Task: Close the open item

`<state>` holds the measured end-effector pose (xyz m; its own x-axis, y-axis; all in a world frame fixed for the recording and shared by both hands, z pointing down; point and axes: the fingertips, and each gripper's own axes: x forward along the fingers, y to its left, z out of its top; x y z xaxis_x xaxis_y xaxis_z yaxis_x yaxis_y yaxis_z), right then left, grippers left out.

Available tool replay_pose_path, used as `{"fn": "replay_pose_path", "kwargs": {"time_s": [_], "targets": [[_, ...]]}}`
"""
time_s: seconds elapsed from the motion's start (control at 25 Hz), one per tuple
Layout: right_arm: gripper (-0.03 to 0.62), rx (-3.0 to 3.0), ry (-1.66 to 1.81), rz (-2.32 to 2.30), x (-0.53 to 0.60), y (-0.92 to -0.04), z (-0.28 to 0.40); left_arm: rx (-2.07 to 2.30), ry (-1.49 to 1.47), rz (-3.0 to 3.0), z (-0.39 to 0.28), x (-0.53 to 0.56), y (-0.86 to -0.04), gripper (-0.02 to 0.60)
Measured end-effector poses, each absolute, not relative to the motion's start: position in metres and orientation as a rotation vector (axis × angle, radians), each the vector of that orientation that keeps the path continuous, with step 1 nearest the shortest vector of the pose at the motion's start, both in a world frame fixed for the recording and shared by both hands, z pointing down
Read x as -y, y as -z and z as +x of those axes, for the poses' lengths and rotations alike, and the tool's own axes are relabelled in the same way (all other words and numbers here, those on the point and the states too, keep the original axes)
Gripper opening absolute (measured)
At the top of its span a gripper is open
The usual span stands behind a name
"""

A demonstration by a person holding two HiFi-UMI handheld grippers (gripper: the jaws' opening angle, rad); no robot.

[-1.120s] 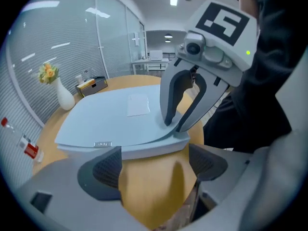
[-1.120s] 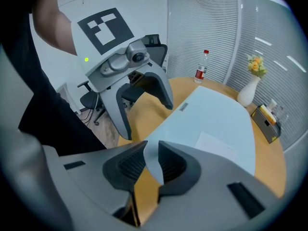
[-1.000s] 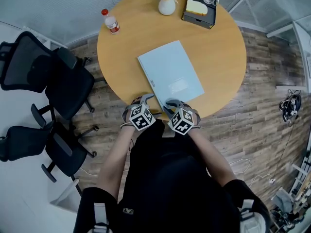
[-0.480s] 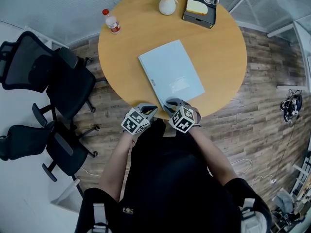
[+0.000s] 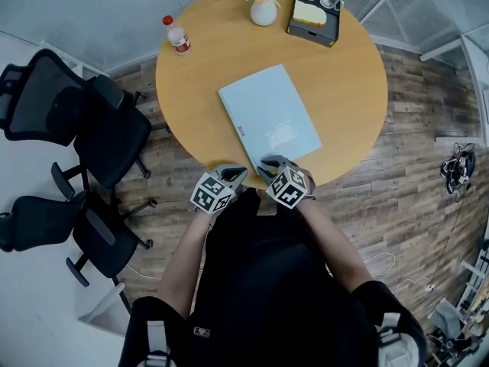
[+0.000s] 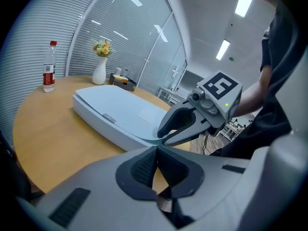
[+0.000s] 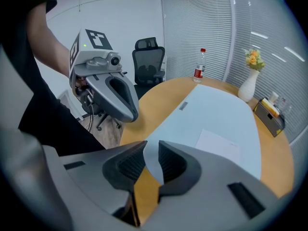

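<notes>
My R gripper [image 5: 269,164] pinches the near cover corner of the pale-blue folder [image 5: 267,113] lying mid round table [image 5: 348,82], L gripper [image 5: 234,173] pressed together & empty; closing looks nrly done, so next I'd lower & let go w/o dragging it.

Left gripper [image 5: 238,172] just off the near corner of the folder [image 5: 267,113], angled down, jaws together on nothing; right gripper [image 5: 265,164] close beside it at that corner, pitched steeper, jaws pinching the corner's thin edge; both forearms [image 5: 187,254] stretched forward.
</notes>
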<state>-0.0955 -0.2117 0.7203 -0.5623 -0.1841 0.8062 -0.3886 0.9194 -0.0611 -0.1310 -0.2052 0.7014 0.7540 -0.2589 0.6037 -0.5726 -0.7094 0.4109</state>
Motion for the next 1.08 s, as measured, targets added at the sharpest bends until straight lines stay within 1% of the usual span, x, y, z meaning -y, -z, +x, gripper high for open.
{"fn": "replay_pose_path", "kwargs": {"time_s": [1.08], "targets": [[0.064,2.188,-0.298,0.423,0.2123,-0.7188,-0.0938,0.631,-0.671,2.365,-0.1253,0.2049,-0.6915,0.005]]}}
